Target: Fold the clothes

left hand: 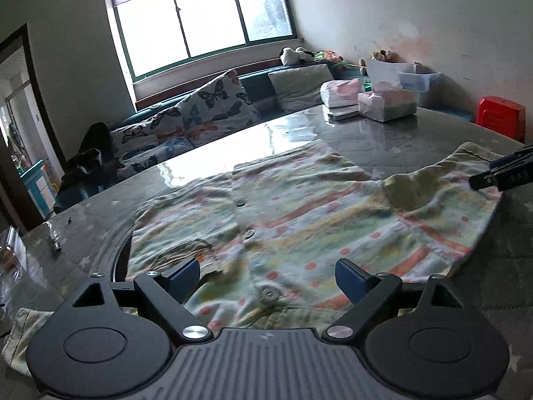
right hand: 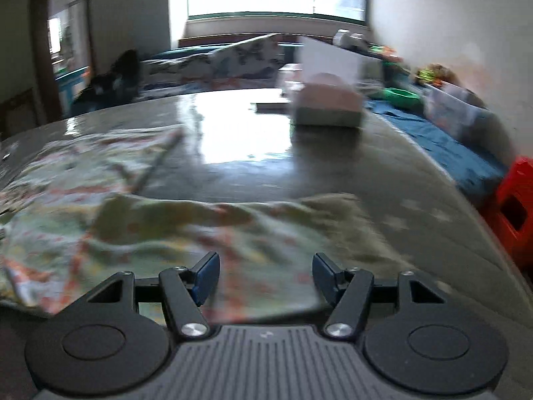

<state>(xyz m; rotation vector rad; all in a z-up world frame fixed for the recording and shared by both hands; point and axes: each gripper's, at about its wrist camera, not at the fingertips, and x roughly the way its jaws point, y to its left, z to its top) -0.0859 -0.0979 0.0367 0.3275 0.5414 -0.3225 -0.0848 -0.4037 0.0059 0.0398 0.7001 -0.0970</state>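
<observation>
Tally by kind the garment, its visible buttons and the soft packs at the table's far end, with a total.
Garment: 1
Buttons: 3
Packs: 2
Total: 6

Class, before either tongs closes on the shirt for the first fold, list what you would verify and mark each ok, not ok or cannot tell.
1. Left tongs open over the shirt: ok.
2. Right tongs open: ok.
3. Shirt buttoned and face up: ok.
4. Shirt lying flat: not ok, the sleeve is rumpled.
5. Boxes clear of the shirt on the table: ok.
6. Shirt's near hem: cannot tell, hidden.
</observation>
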